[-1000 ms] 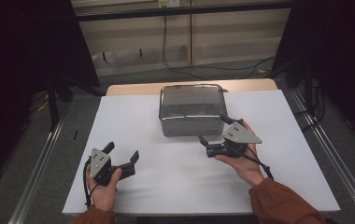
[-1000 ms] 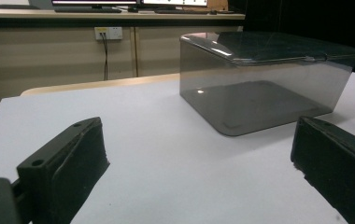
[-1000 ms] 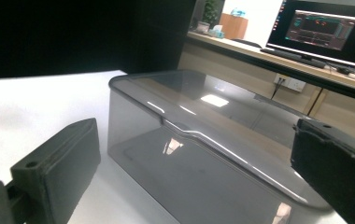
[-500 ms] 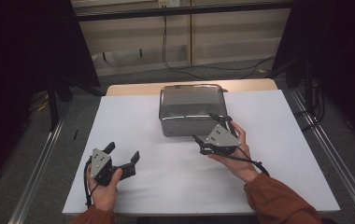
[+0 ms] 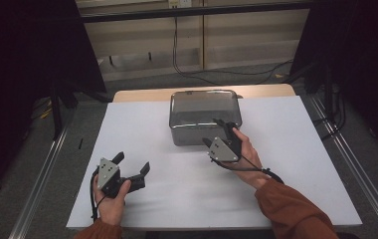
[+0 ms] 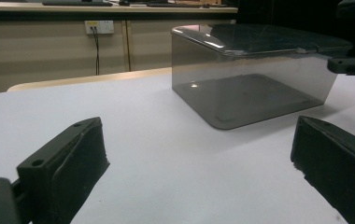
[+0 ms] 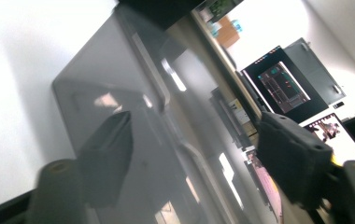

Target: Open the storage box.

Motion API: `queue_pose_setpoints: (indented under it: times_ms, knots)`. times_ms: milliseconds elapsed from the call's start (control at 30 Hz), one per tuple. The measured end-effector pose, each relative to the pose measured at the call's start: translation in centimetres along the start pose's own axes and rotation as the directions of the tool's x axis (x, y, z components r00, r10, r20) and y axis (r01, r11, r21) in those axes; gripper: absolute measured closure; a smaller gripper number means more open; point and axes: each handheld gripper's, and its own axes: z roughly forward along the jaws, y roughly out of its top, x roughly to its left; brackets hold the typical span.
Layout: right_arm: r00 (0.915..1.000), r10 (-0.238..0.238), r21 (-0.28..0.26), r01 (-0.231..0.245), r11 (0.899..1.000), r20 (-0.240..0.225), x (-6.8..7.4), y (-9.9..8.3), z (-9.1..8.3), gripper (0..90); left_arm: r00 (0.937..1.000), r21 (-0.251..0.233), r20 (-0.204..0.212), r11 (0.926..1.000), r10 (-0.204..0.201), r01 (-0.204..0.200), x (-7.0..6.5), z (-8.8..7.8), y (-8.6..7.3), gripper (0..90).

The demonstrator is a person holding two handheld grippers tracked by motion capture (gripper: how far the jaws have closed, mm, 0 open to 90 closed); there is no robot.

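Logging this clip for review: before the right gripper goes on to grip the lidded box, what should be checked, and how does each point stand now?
1. Lid seated on the grey translucent box: ok, it lies flat across the rim.
2. Right gripper lined up at the box's near right corner: ok; its jaws have just been closing, one beside the wall, one over the lid.
3. Pads pressing on the box: cannot tell; the right gripper view is blurred.
4. Left gripper out of the way: ok, open and apart from the box.
5. Box square on the white table: ok, upright.
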Motion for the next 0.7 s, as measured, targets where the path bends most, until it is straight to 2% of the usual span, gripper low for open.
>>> queue_pose_setpoints:
  times_ms: [100,167,200,267,400,533,567,633,700]
  knots:
    - [0.9985,-0.055,0.024,0.055,0.998,0.006,0.3,-0.1,0.4,35.2,1.0,-0.003,0.001,1.0,0.0,0.0,0.0,0.0,0.0,3.2]
    - [0.9939,-0.109,0.033,0.108,0.994,0.016,0.3,-0.1,0.5,41.6,1.0,0.001,-0.002,1.0,-0.003,0.003,0.1,0.0,0.0,3.2]
    - [0.9939,-0.109,0.033,0.108,0.994,0.016,0.3,-0.1,0.5,41.6,1.0,0.001,-0.002,1.0,-0.003,0.003,0.1,0.0,0.0,3.2]
    - [0.9818,-0.187,0.045,0.186,0.982,0.032,0.4,0.1,0.5,45.3,1.0,0.006,-0.002,1.0,0.003,-0.003,0.1,0.0,0.0,3.2]
    - [0.9643,-0.264,0.066,0.261,0.963,0.025,0.7,0.4,0.8,52.4,1.0,0.007,0.006,1.0,0.0,0.0,0.0,0.0,0.0,3.2]
    - [0.9501,-0.311,0.082,0.309,0.948,0.02,1.2,0.3,1.1,58.6,1.0,0.013,0.007,0.9999,-0.002,0.002,0.1,0.1,0.0,3.2]
    - [0.945,-0.326,0.09,0.323,0.942,0.023,1.3,0.3,1.2,62.8,1.0,0.012,0.006,0.9999,-0.002,0.002,0.1,0.1,0.0,3.2]
    - [0.9419,-0.335,0.092,0.332,0.939,0.021,1.2,0.3,1.2,65.5,1.0,0.013,0.007,0.9999,-0.001,0.001,0.1,0.1,0.0,3.2]
    - [0.9439,-0.329,0.101,0.326,0.94,0.024,1.3,0.2,1.3,68.1,0.9999,0.011,-0.009,0.9999,0.007,-0.006,0.1,0.1,0.0,3.2]
